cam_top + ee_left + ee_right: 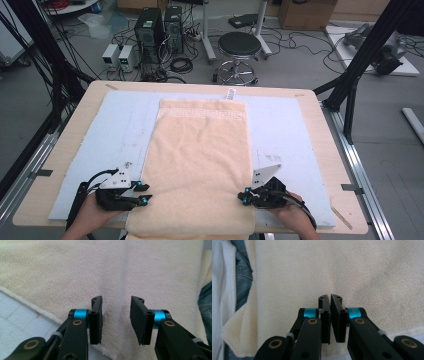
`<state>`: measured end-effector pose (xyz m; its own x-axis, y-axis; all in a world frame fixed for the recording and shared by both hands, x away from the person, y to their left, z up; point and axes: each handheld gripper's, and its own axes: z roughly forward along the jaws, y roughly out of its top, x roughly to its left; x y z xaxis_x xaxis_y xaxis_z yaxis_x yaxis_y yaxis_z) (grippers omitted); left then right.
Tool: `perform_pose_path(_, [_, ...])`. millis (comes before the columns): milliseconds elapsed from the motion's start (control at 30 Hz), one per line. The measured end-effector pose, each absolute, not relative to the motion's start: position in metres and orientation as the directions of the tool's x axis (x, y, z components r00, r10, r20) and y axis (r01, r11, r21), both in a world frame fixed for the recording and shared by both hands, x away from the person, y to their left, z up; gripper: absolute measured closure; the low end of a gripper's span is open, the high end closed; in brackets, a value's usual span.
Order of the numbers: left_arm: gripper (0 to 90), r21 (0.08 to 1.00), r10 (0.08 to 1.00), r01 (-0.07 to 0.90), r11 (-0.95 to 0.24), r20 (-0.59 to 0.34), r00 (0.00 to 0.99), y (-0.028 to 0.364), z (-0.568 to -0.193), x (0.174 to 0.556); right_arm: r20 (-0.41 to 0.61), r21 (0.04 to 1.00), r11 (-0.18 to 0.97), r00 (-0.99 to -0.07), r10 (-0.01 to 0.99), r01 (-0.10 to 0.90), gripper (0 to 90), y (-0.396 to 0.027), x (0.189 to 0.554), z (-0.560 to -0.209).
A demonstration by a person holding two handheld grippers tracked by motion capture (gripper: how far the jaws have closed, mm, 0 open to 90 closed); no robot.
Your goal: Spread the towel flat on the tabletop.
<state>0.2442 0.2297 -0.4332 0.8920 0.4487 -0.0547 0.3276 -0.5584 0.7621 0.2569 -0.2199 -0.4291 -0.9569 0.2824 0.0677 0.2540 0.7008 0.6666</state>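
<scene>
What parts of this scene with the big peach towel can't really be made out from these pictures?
- Near end of the peach terry towel: high view, cut off by the bottom edge where it hangs over the wooden table.
- Small white label at the towel's far edge: high view, print too small.
- Whether the right tongs pinch any towel: right gripper view, the closed jaws hide it.

Towel [200, 165] near end cut off by bottom edge; label [230, 93] unreadable.

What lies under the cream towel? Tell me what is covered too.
The towel lies on a pale blue mat, which rests on the wooden table. Its near end hangs over the table's edge. The mat beneath the towel is covered, so anything there can't be seen.
</scene>
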Motion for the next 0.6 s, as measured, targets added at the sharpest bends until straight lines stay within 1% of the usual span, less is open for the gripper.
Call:
perform_pose_path(33, [58.9, 0.767, 0.453, 0.329, -0.551, -0.057, 0.89, 0.23, -0.433, 0.246, 0.07, 0.673, 0.694, -0.956, 0.284, 0.256, 82.0, -0.221, 0.256, -0.429])
perform_pose_path(67, [57.9, 0.77, 0.456, 0.332, -0.545, -0.06, 0.888, 0.23, -0.431, 0.247, 0.074, 0.679, 0.684, -0.952, 0.297, 0.266, 74.1, -0.222, 0.256, -0.429])
perform_pose_path(133, [53.9, 0.781, 0.468, 0.336, -0.526, -0.064, 0.881, 0.231, -0.428, 0.249, 0.097, 0.7, 0.651, -0.942, 0.322, 0.295, 65.6, -0.225, 0.257, -0.427])
perform_pose_path(200, [49.4, 0.788, 0.481, 0.341, -0.513, -0.065, 0.874, 0.232, -0.424, 0.251, 0.085, 0.715, 0.631, -0.934, 0.348, 0.3, 61.0, -0.228, 0.26, -0.425])
perform_pose_path(267, [45.2, 0.8, 0.486, 0.337, -0.496, -0.066, 0.872, 0.232, -0.42, 0.253, 0.082, 0.736, 0.601, -0.922, 0.379, 0.313, 53.9, -0.23, 0.263, -0.423])
perform_pose_path(300, [43.5, 0.804, 0.488, 0.331, -0.495, -0.058, 0.871, 0.232, -0.418, 0.254, 0.091, 0.74, 0.589, -0.916, 0.39, 0.325, 53.2, -0.232, 0.265, -0.422])
perform_pose_path(367, [39.8, 0.812, 0.495, 0.327, -0.483, -0.055, 0.867, 0.232, -0.415, 0.256, 0.081, 0.75, 0.574, -0.907, 0.413, 0.328, 45.9, -0.233, 0.268, -0.419])
perform_pose_path(433, [36.7, 0.819, 0.5, 0.326, -0.473, -0.055, 0.864, 0.234, -0.412, 0.259, 0.076, 0.755, 0.565, -0.899, 0.43, 0.334, 43.6, -0.234, 0.272, -0.416])
perform_pose_path(567, [31.1, 0.826, 0.526, 0.348, -0.443, -0.076, 0.847, 0.238, -0.408, 0.268, 0.057, 0.77, 0.538, -0.877, 0.477, 0.343, 32.2, -0.237, 0.28, -0.41])
perform_pose_path(600, [30.1, 0.827, 0.534, 0.354, -0.436, -0.079, 0.842, 0.239, -0.407, 0.27, 0.06, 0.775, 0.528, -0.873, 0.484, 0.346, 30.6, -0.237, 0.281, -0.408])
